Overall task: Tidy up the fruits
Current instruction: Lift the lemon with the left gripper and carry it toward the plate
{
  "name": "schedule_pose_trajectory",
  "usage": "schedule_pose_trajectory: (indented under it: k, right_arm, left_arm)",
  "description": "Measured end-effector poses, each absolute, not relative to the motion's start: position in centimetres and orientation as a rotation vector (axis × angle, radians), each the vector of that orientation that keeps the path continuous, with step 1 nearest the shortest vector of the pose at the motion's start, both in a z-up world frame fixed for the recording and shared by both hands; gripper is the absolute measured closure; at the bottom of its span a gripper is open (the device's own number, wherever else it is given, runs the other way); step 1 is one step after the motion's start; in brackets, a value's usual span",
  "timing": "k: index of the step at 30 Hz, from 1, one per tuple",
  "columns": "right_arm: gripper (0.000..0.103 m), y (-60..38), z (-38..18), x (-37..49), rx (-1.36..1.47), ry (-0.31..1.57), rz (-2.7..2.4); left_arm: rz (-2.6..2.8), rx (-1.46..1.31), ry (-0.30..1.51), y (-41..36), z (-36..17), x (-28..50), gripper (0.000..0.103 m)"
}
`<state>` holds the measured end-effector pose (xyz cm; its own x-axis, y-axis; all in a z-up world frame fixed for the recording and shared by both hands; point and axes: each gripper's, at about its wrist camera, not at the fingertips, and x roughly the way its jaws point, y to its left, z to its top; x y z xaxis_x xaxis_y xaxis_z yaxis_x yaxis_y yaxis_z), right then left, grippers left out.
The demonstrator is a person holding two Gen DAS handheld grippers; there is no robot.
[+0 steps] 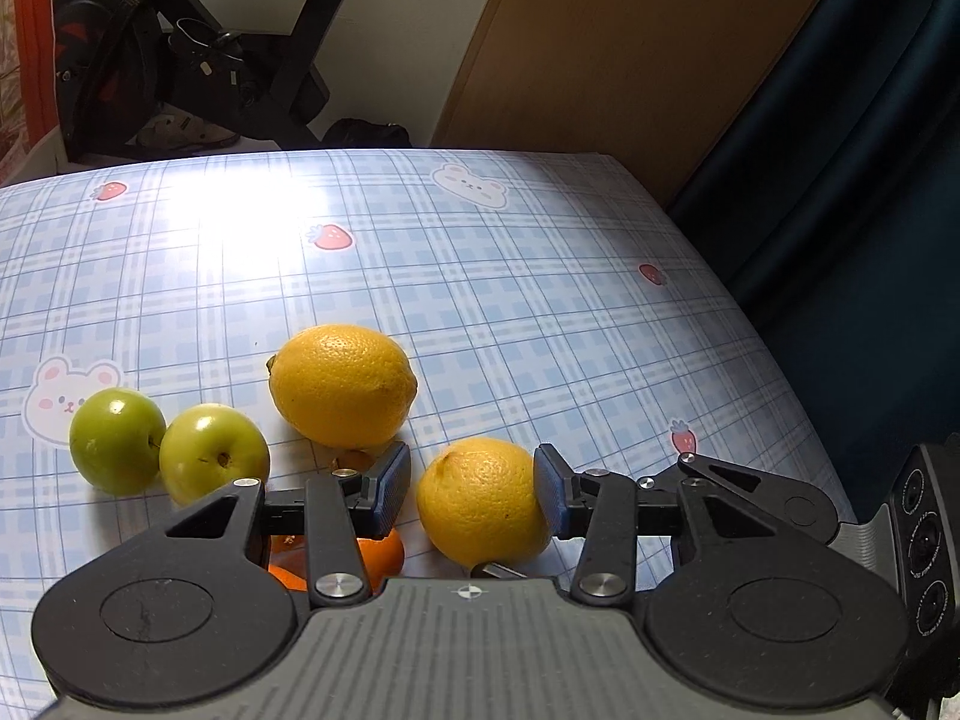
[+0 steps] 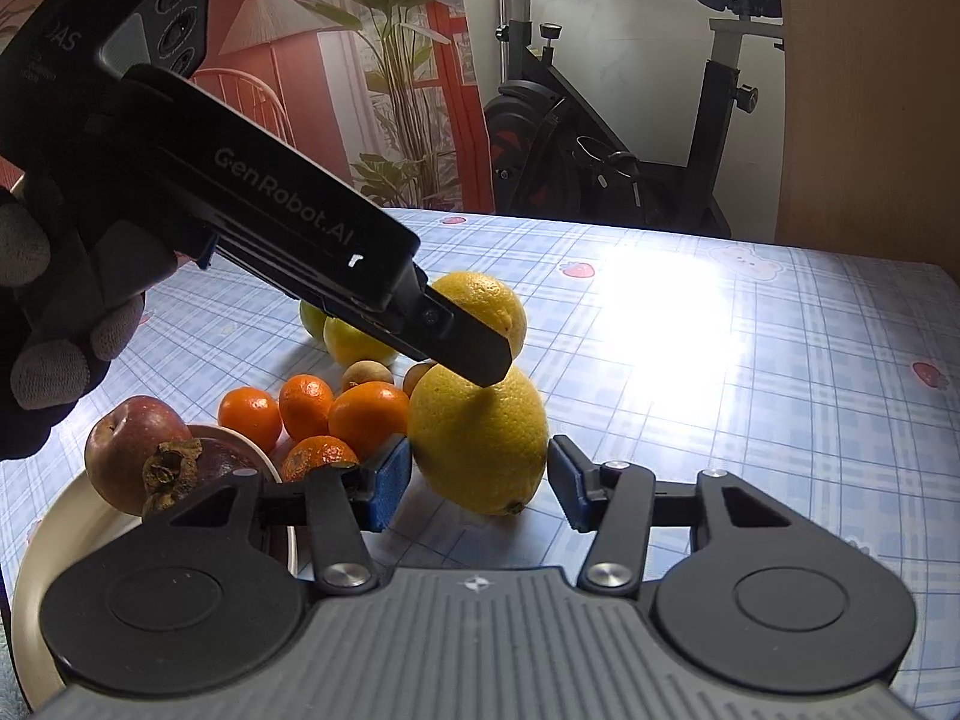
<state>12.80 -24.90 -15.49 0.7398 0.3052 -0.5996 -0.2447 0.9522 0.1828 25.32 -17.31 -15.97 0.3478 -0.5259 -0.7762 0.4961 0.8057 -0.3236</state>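
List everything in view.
lemons: 2, yellow, mid-table
green apples: 2, green, beside far lemon
mandarins: 4, orange, by plate
small brown fruits: 2, brown, behind mandarins
red apple: 1, red, on plate
dark fruit: 1, purple-brown, on plate
plate: 1, cream, table edge
tablecloth: 1, blue plaid, over table
exercise bike: 1, black, behind table
left gripper: 1, black, jaws open around near lemon
right gripper: 1, black, jaws open around same lemon
gloved hand: 1, black-grey, holding left gripper

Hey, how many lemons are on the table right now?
2. The near lemon sits between the jaws of both grippers; the far lemon lies just behind it, near the green apples. Others could be hidden behind the grippers.
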Motion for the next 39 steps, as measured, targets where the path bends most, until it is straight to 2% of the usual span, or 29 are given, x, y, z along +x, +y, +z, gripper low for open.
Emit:
schedule_pose_trajectory:
  k: [13,22,39]
  right_arm:
    - [0.051,-25.6,-15.8,12.2,0.143,0.677,0.29]
    - [0.044,-26.0,-16.4,13.3,0.179,0.696,0.287]
    - [0.048,-26.0,-14.8,11.5,0.206,0.702,0.277]
  left_arm:
    - [-0.703,-0.045,1.037,-17.9,-16.7,25.2,0.056]
    - [-0.71,-0.029,1.032,-18.2,-16.8,25.4,0.056]
    - [-0.746,-0.007,1.012,-18.0,-15.1,23.4,0.056]
